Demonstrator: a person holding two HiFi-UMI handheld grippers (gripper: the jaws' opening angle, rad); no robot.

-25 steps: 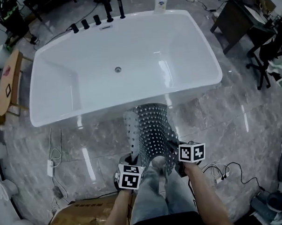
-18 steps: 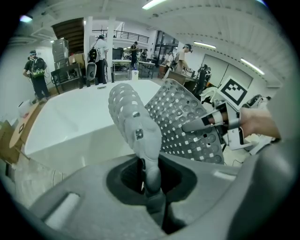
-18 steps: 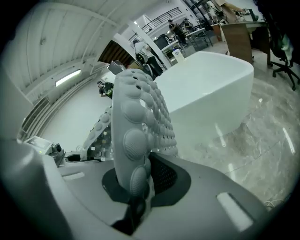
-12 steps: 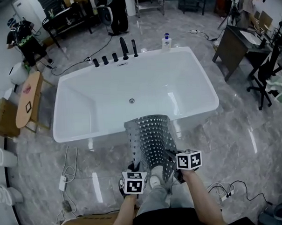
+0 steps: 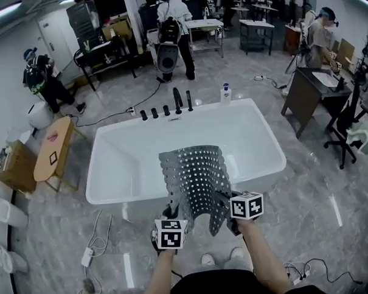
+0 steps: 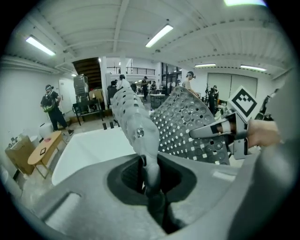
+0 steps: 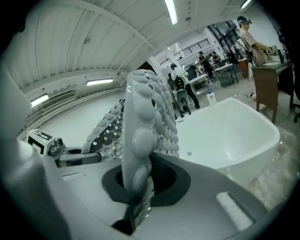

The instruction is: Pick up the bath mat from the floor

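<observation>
Left gripper (image 6: 149, 185) is clamped tight on the mat (image 5: 194, 176) at its lower left edge, right gripper (image 7: 135, 197) likewise at lower right. The mat stands mid-frame before the tub (image 5: 118, 170), apparently clear of the floor (image 5: 314, 204).

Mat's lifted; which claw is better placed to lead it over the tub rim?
Probably right: the right claw sits slightly nearer the bathtub than the left claw; both are shut on the bath mat.
</observation>
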